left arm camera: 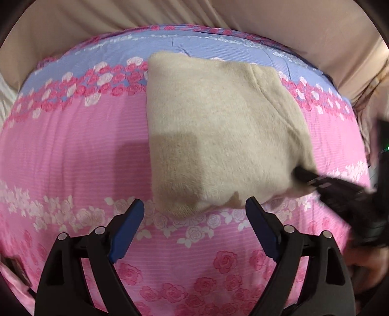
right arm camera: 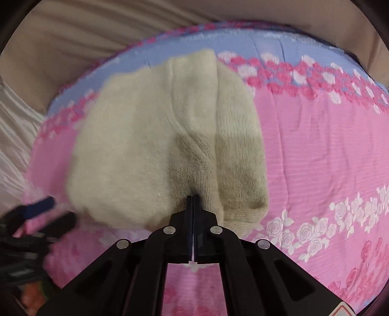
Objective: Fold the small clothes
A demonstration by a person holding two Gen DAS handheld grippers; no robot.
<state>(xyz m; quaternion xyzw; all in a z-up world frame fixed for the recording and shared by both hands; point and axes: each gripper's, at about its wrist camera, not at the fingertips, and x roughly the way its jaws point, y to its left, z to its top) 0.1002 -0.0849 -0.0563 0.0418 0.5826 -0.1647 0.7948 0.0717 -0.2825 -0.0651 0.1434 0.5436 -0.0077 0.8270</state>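
A cream knitted garment [left arm camera: 218, 131] lies folded on the pink and blue floral sheet [left arm camera: 73, 158]. My left gripper [left arm camera: 194, 211] is open and empty, just short of the garment's near edge. My right gripper [right arm camera: 193, 198] is shut on the garment's [right arm camera: 136, 150] near edge, pinching a fold of knit. The right gripper also shows in the left wrist view [left arm camera: 316, 179] at the garment's right edge. The left gripper shows blurred at the left of the right wrist view [right arm camera: 46, 214].
Beige cloth [left arm camera: 97, 17] hangs behind the far edge of the sheet. The floral sheet [right arm camera: 316, 158] stretches wide to the right of the garment. A dark small object [left arm camera: 14, 265] sits at the sheet's near left edge.
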